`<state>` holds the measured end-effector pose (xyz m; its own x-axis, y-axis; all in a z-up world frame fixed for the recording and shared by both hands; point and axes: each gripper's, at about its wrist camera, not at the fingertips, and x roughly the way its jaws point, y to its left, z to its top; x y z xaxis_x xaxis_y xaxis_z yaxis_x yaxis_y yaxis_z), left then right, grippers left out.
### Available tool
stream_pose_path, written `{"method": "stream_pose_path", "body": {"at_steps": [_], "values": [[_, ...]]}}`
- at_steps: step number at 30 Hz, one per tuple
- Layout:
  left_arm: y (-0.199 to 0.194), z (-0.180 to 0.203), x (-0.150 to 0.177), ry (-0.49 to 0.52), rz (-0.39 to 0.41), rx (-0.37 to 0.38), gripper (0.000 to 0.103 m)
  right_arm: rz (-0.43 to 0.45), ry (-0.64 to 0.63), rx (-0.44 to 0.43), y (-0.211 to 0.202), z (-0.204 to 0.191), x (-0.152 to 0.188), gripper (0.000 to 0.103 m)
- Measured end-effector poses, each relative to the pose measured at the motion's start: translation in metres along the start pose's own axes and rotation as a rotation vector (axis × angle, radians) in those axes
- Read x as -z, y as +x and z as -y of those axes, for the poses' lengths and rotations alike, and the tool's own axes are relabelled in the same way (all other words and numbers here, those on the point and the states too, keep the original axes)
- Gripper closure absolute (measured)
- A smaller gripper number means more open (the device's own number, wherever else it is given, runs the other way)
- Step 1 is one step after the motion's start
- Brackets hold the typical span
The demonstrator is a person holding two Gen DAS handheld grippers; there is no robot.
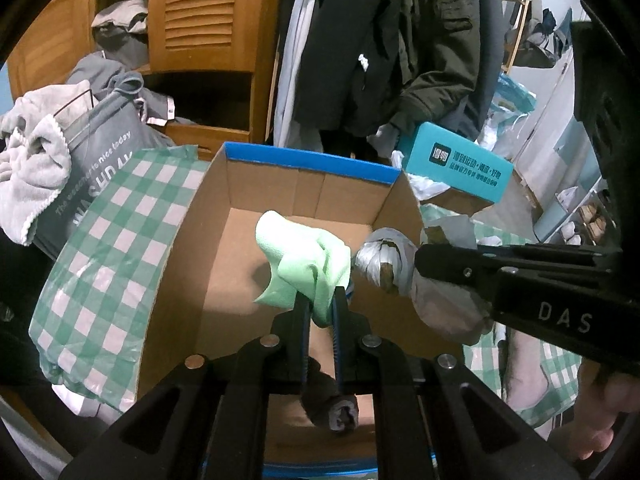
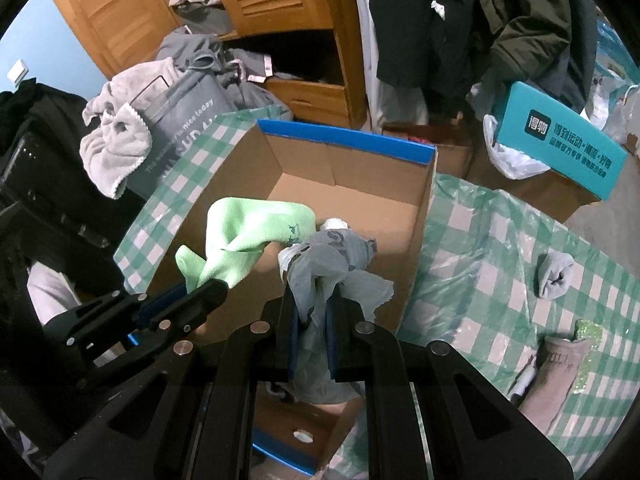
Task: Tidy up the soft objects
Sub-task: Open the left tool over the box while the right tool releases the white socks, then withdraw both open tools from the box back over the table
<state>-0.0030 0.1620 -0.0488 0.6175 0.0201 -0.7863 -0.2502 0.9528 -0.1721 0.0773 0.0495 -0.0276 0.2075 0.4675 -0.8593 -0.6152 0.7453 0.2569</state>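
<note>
A green-and-white checked plastic sheet (image 2: 500,240) covers the surface, and on it stands an open cardboard box (image 1: 192,240) with a blue rim, brown inside. Behind the box stand a wooden louvred wardrobe (image 1: 204,12), hanging dark jackets (image 1: 400,40), a grey laundry bag (image 1: 100,160) with a pale towel (image 1: 28,168) draped over it, and a teal carton (image 2: 560,140) tilted at the right.

Both grippers hang over the box, pointing steeply down into it. The left gripper (image 1: 322,300) is clenched on a light green sock (image 1: 304,260), which bunches above its fingertips over the box floor. The right gripper (image 2: 314,316) is clamped on a grey sock (image 2: 328,268); the cloth is pinched between its blue pads and spills out above and below them. In the left wrist view the grey sock's rolled end sits just beside the green one, near the box's right wall.

A dark rolled sock (image 1: 336,412) lies on the box floor at the near end. On the sheet to the right of the box lie a small grey rolled sock (image 2: 554,276) and, nearer, a beige sock (image 2: 552,372) beside a glittery green scrap (image 2: 590,336).
</note>
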Motion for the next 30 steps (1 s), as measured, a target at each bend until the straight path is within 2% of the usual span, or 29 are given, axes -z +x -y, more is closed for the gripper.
{"method": "stream_pose_path", "body": {"at_steps": [1, 3, 4, 6, 9, 12, 26, 29, 30], "values": [[0.001, 0.000, 0.000, 0.003, -0.003, -0.006, 0.093, -0.002, -0.001, -0.001, 0.001, 0.000, 0.000, 0.092], [0.003, 0.001, 0.002, 0.012, -0.009, -0.030, 0.084, -0.007, 0.000, -0.002, 0.003, 0.000, 0.000, 0.091], [0.003, 0.001, 0.002, 0.015, -0.010, -0.039, 0.081, -0.014, 0.003, -0.003, 0.004, 0.000, 0.000, 0.088], [0.002, 0.002, 0.002, 0.013, -0.005, -0.047, 0.060, -0.012, 0.010, 0.001, 0.003, 0.002, 0.000, 0.078], [-0.002, 0.004, 0.001, 0.011, 0.015, -0.056, 0.049, 0.001, 0.022, 0.010, -0.003, 0.006, 0.002, 0.066], [-0.003, 0.006, 0.000, 0.012, 0.015, -0.051, 0.047, 0.019, 0.036, 0.022, -0.011, 0.013, 0.004, 0.051], [-0.010, 0.042, -0.003, 0.039, 0.020, 0.042, 0.044, 0.052, 0.100, 0.109, -0.045, 0.052, 0.019, 0.045], [-0.011, 0.049, -0.002, 0.042, 0.025, 0.059, 0.035, 0.060, 0.112, 0.123, -0.051, 0.058, 0.023, 0.043], [-0.012, 0.052, -0.001, 0.045, 0.031, 0.065, 0.034, 0.065, 0.112, 0.131, -0.053, 0.060, 0.024, 0.043]]}}
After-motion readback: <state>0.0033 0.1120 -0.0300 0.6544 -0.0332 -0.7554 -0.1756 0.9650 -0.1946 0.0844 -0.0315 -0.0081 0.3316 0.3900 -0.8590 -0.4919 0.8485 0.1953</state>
